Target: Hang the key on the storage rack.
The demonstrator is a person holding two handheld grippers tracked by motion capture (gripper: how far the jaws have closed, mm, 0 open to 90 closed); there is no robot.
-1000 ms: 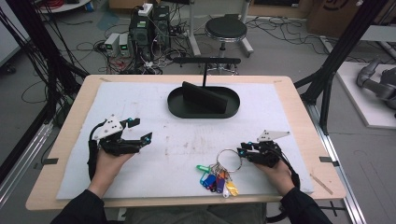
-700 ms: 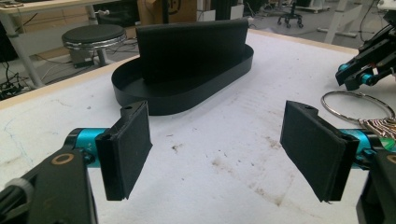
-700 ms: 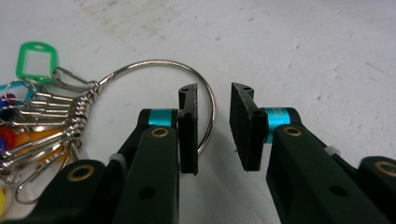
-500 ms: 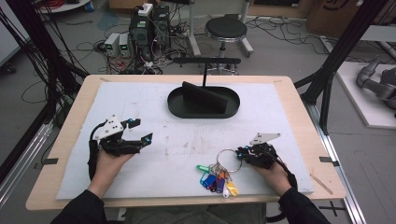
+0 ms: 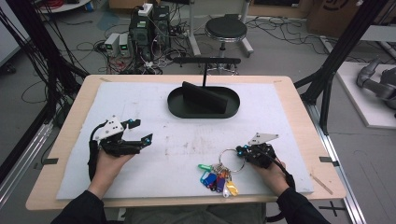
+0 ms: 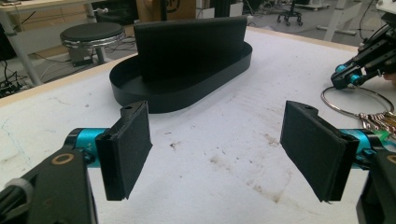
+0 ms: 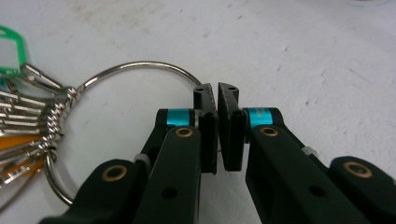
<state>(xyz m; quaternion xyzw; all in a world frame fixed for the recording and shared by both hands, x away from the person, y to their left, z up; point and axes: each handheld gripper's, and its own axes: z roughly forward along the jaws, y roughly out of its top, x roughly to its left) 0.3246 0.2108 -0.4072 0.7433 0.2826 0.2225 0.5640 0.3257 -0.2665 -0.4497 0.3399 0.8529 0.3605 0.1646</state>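
A metal key ring (image 5: 225, 154) with several coloured key tags (image 5: 217, 179) lies on the white mat near the front edge. My right gripper (image 5: 240, 151) is shut on the ring's right side; its jaws have just been closing with the ring's wire between them. In the right gripper view the ring (image 7: 140, 64) runs into the closed pads of that gripper (image 7: 217, 93). My left gripper (image 5: 142, 130) rests at the mat's left, open and holding nothing, with its pads wide apart in the left gripper view (image 6: 217, 154). That view also has the ring (image 6: 345, 112) and the right gripper (image 6: 343, 77) at far right.
A black oval tray (image 5: 180, 111) with an upright black panel (image 5: 205, 95) stands at the mat's back centre, also seen ahead of the left gripper (image 6: 187, 91). The white mat (image 5: 187, 140) covers a wooden table. A stool (image 5: 226, 29) and cables lie beyond the far edge.
The right gripper's jaws have closed onto the key ring's right side, and the hand shifted slightly toward the ring. The left hand has stayed still.
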